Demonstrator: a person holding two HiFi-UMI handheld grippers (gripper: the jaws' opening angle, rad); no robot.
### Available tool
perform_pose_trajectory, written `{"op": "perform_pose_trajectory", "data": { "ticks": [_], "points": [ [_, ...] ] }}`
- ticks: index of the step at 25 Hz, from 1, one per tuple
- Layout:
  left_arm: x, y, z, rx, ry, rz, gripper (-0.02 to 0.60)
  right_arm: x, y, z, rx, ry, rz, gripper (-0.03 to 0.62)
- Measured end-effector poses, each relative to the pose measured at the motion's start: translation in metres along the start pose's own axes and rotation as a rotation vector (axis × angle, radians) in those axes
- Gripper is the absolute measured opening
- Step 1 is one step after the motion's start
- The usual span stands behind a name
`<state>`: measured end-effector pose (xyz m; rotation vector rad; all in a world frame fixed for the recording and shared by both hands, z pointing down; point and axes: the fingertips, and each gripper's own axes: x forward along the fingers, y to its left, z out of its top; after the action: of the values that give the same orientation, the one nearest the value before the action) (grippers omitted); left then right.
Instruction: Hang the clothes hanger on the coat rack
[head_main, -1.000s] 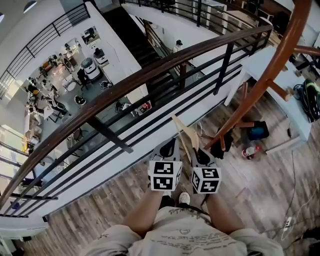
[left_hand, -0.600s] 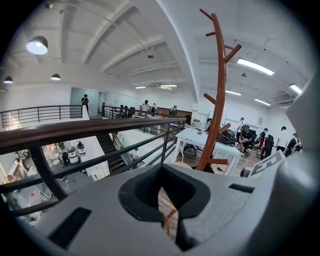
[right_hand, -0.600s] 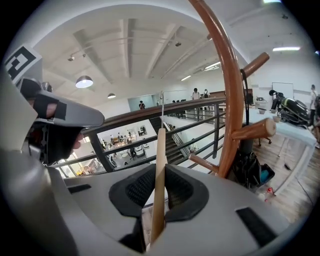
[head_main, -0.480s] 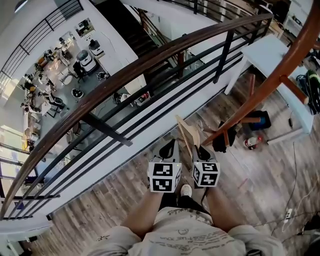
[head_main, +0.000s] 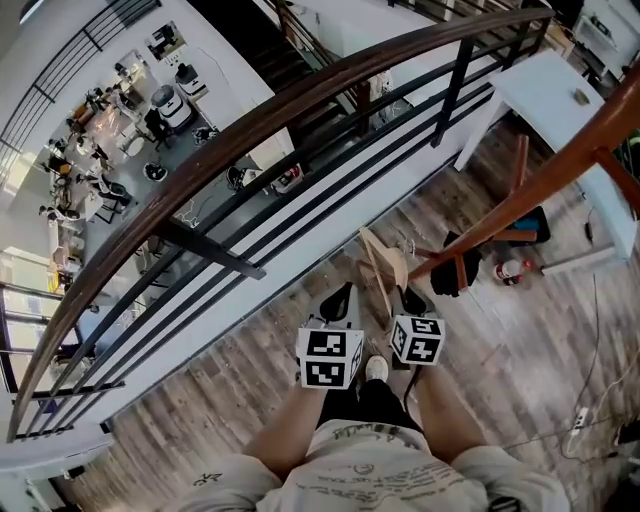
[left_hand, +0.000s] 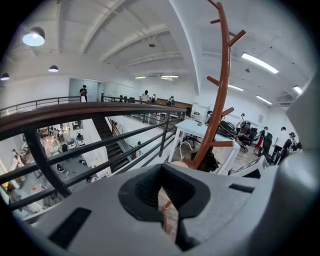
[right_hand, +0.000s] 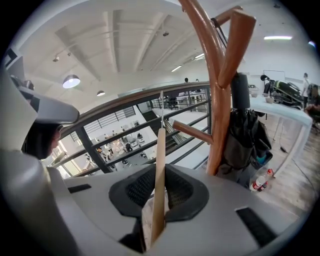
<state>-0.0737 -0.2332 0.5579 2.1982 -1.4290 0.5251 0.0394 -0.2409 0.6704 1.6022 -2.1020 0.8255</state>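
Wood-plank floor (head_main: 240, 400) underfoot. The coat rack (head_main: 520, 195) stands on it, right beside the white desk (head_main: 545, 95). A red-and-white bottle (head_main: 508, 270) sits on the planks near the rack's foot, and over by the right edge there's a white power strip (head_main: 578, 419) with its cable.

No legible text or signs
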Motion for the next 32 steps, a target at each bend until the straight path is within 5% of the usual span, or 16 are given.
{"op": "perform_pose_trajectory", "data": {
  "ticks": [32],
  "points": [
    [0.001, 0.005, -0.022, -0.005, 0.043, 0.009, -0.009, 0.024, -0.042, -0.035, 0.085, 0.074, -0.096, 0.052]
  ]
}}
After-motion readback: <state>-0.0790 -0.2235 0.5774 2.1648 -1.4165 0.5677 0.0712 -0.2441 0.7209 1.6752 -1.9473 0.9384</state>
